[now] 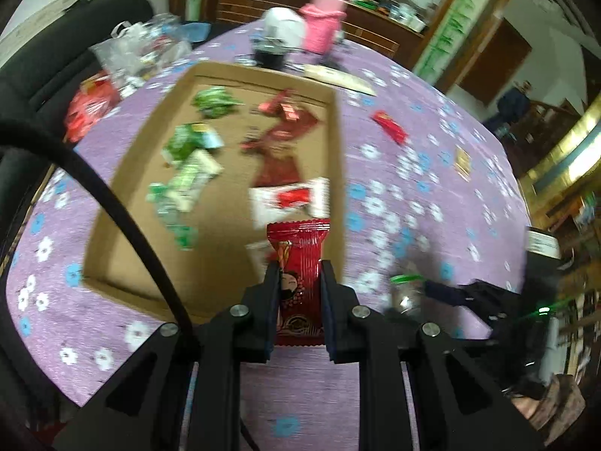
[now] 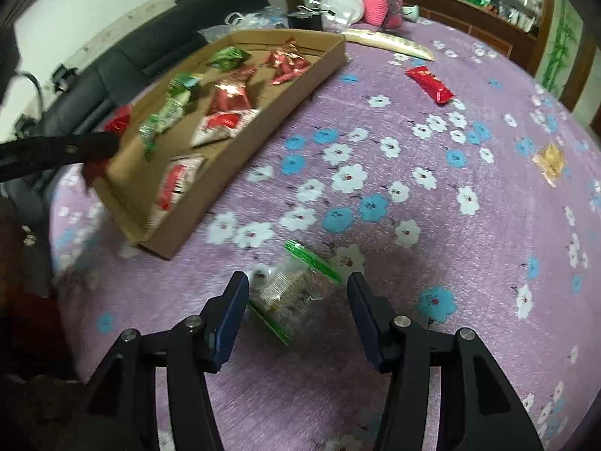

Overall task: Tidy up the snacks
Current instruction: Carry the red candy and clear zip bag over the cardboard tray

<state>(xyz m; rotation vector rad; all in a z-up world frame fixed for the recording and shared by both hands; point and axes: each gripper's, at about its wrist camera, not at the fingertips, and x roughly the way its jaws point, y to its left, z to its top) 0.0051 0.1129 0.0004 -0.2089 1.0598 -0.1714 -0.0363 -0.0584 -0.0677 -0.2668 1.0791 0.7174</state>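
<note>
- while the left gripper point(image 1: 299, 302) is clamped tight on a red snack packet point(image 1: 299, 274), it's hanging over the near right corner of the cardboard tray point(image 1: 124, 184), so this looks like the drop-off step for that one.
- tray's sorted already: green packets point(image 1: 188, 165) down the left side, red packets point(image 1: 280, 143) on the right. guessing the red one wants to go with its red buddies, then let go.
- right gripper point(image 2: 297, 302) has its jaws apart, straddling a clear packet with green edges point(image 2: 293, 291) lying on the purple flowered tablecloth point(image 2: 413, 225), pads not pressing it yet.
- next for that hand, i reckon: squeeze shut, then lift.
- still loose on the cloth: a red bar point(image 2: 429, 83) and a small gold packet point(image 2: 549, 161).
</note>
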